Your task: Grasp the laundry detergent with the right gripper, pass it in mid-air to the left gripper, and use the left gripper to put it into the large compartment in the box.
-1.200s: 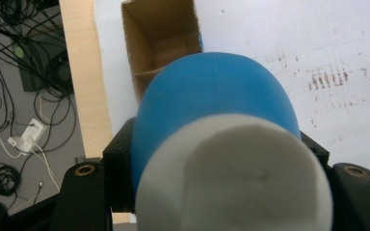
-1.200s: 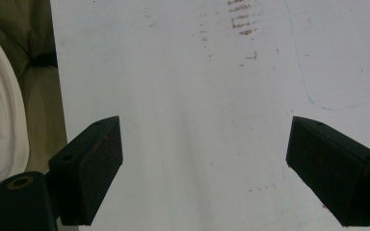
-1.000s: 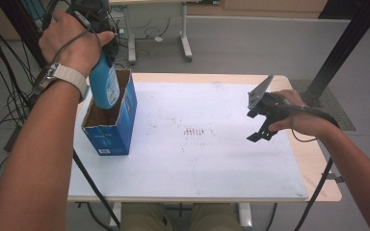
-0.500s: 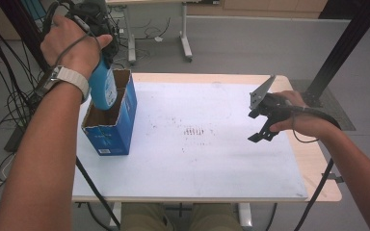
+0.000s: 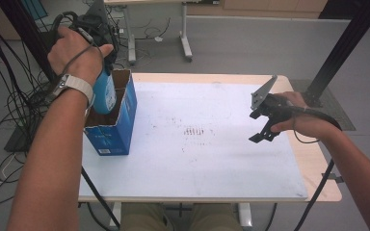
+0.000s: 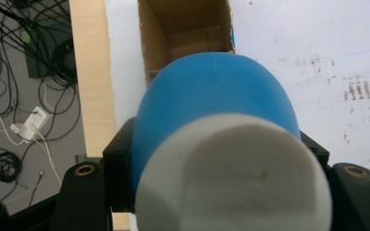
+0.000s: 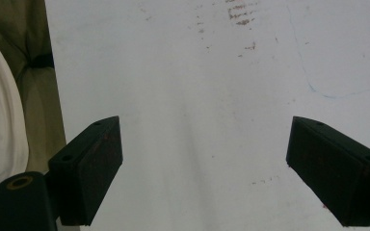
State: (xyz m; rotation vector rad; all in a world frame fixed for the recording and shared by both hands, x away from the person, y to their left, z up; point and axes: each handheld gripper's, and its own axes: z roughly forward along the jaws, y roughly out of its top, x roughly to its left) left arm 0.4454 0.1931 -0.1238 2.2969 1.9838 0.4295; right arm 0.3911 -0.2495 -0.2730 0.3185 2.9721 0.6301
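Observation:
A blue bottle (image 5: 105, 94) with a white cap (image 6: 231, 178) hangs over the open top of a blue cardboard box (image 5: 113, 122) at the table's left edge. My left gripper (image 5: 96, 43) is shut on the bottle just below its cap, with a jaw pressed against each side. In the left gripper view the box's brown inside (image 6: 185, 33) lies straight below the bottle (image 6: 212, 101). My right gripper (image 5: 262, 130) hovers over the right side of the white table top (image 5: 212, 159). It stands open with nothing between its fingers (image 7: 94, 168).
Dark scuff marks (image 5: 195, 131) dot the middle of the table top. Cables (image 5: 9, 110) lie on the floor to the left. A black post (image 5: 342, 48) rises at the far right, and another table's legs (image 5: 185, 36) stand behind.
The left hand has lifted the bottle a little higher above the box. The right gripper has stayed in place.

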